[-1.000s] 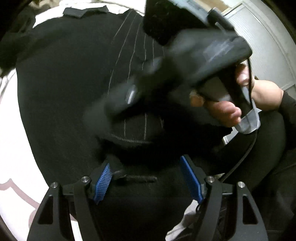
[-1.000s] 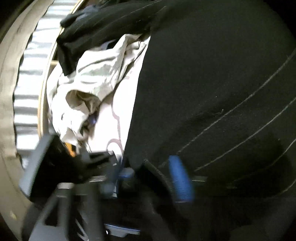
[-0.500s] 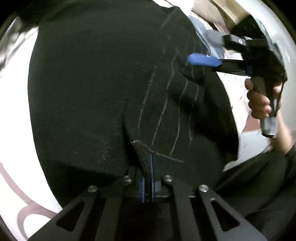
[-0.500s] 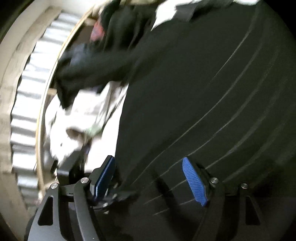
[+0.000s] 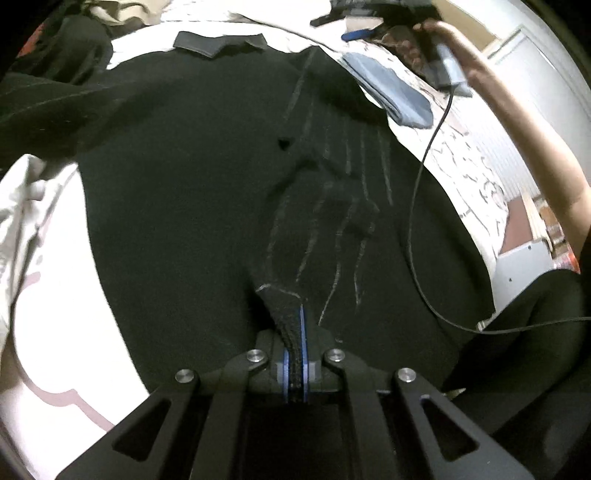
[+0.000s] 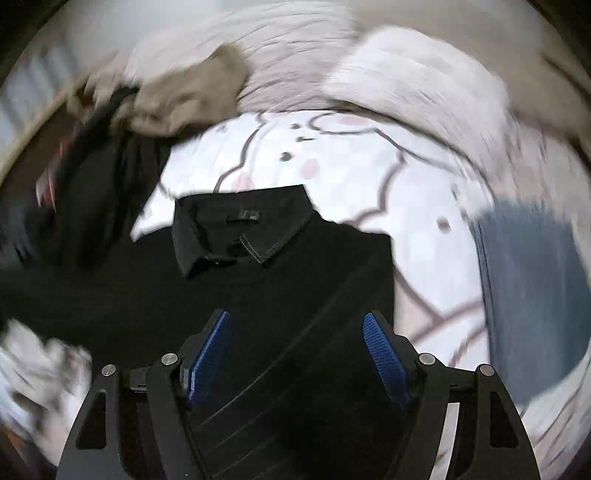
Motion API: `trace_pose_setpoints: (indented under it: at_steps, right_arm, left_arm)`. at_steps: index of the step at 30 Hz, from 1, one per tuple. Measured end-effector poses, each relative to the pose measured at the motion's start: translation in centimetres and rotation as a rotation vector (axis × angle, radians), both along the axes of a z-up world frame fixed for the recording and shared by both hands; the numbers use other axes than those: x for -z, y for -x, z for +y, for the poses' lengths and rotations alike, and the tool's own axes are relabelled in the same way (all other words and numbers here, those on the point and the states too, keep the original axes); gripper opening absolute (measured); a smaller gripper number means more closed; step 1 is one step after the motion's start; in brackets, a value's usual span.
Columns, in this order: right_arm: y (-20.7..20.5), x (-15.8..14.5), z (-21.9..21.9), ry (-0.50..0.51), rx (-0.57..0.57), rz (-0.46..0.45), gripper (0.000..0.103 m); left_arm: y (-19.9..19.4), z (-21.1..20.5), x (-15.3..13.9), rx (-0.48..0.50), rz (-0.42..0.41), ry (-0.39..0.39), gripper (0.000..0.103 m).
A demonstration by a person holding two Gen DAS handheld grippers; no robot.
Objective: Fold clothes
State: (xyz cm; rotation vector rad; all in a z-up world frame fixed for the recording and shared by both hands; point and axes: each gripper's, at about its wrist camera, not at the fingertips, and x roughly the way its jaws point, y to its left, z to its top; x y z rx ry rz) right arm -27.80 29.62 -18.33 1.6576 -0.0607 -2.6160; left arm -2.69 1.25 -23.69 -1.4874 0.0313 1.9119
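Note:
A black collared shirt (image 5: pixel 177 206) with thin pale stripes lies spread on a white patterned bed sheet (image 5: pixel 55 332). Its collar (image 5: pixel 218 42) is at the far end. My left gripper (image 5: pixel 294 325) is shut on the cuff of the striped sleeve (image 5: pixel 332 206), which is folded across the body. My right gripper (image 6: pixel 295 354) is open and empty, held above the shirt's upper part, with the collar (image 6: pixel 240 232) just ahead. In the left wrist view the right gripper (image 5: pixel 354 35) shows at the top, in a hand.
A folded blue garment (image 5: pixel 391 92) lies right of the shirt, also in the right wrist view (image 6: pixel 532 288). A beige and dark clothes pile (image 6: pixel 162 103) sits far left, with white cloth (image 5: pixel 22 199) at the left edge. A black cable (image 5: pixel 424 229) hangs across the right side.
My left gripper closed on the sleeve cuff and holds it. My right gripper let go of the sleeve and moved up toward the collar, open.

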Motion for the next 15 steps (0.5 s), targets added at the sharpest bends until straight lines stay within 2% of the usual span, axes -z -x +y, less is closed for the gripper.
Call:
trace_pose_setpoints:
  at_steps: [3,4,6,10,12,15]
  right_arm:
    - [1.9,3.3,-1.4,-0.040,-0.064,-0.096,0.073]
    - [2.4,4.6,-1.6,-0.085,-0.056,-0.131,0.073]
    - [3.2,6.3,-1.3,-0.215,0.006,-0.174,0.073]
    - [3.2,7.4,1.2,-0.460,0.071,-0.160,0.073]
    - [3.3,7.8,3.4,-0.411,0.104,-0.214,0.073]
    - [3.1,6.9,4.6,-0.322,0.130,-0.210,0.073]
  left_arm:
    - [0.8,-1.6,-0.3,-0.037,-0.005,-0.004,0.005]
    - [1.2,-2.0,-0.2,-0.050,-0.012,-0.007,0.005]
    - [1.7,-2.5,0.0,-0.064,-0.024,-0.011,0.005]
    - [1.8,-2.3,0.6,-0.041,-0.036,-0.001,0.005]
    - [1.9,-2.4,0.8,-0.030,-0.042,0.009,0.005]
    - [2.5,-3.2,1.0,-0.026,-0.061,0.006,0.005]
